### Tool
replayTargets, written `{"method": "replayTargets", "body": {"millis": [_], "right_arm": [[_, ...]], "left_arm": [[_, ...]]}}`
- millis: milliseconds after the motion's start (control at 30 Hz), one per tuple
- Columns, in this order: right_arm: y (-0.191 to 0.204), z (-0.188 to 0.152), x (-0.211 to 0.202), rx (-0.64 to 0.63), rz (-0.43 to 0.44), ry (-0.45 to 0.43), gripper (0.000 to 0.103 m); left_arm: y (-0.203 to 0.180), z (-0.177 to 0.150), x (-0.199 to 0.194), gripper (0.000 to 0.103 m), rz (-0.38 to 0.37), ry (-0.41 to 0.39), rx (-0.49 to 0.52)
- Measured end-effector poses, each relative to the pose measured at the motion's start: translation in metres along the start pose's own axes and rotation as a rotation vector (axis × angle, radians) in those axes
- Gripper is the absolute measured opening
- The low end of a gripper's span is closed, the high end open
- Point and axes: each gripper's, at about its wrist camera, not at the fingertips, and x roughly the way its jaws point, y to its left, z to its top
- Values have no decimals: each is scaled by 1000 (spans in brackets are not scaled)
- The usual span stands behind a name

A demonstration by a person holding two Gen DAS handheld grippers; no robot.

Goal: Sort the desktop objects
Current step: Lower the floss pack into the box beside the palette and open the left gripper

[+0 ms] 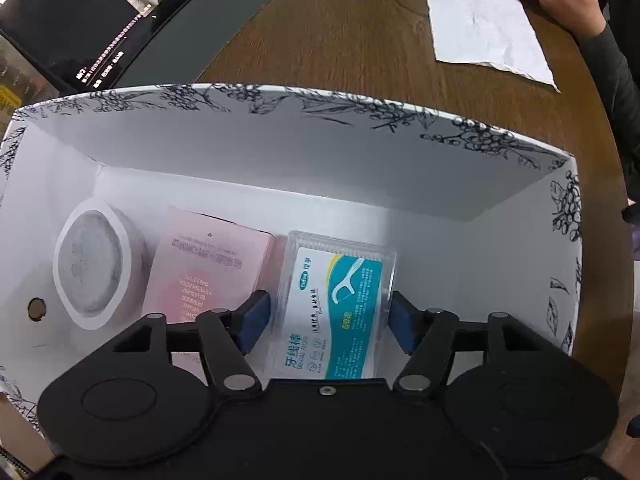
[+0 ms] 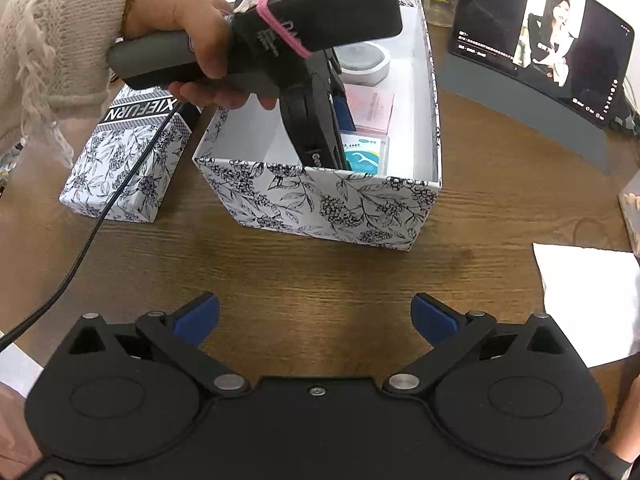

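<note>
Inside the white cardboard box with a dark floral print (image 1: 360, 112), the left gripper (image 1: 328, 316) reaches down with its blue-padded jaws set on either side of a clear plastic case of dental floss picks with a white and teal label (image 1: 336, 304). The pads sit at the case's two long edges; whether they press it or merely flank it cannot be told. The case lies on the box floor, just beside a pale pink rectangular carton (image 1: 208, 264), and beyond that stands a round white tin with a grey top (image 1: 94, 264), all three in a row along the floor.

In the right wrist view the same box (image 2: 332, 204) stands on the round wood-grain desk (image 2: 312, 280), and a hand in a cream knitted sleeve (image 2: 188, 40) grips the handle of the left gripper as it dips into the box. The box's floral lid (image 2: 124, 160) lies upside up beside it on the desk. The right gripper (image 2: 316, 316) hovers above bare desk, well apart from the box, its jaws spread wide and holding nothing. A sheet of white paper (image 2: 588, 296) lies near the desk's edge, and a dark curved monitor (image 2: 544, 40) stands behind the box.
</note>
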Motion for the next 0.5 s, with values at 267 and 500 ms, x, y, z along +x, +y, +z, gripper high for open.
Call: {"method": "replayTargets", "body": {"millis": [267, 500], "right_arm": [[4, -4, -7, -7, -15, -15, 103], [9, -9, -19, -7, -10, -38, 103]], "left_arm": [[5, 3, -37, 87, 85, -84, -38], [5, 4, -95, 96, 109, -222, -121]]}}
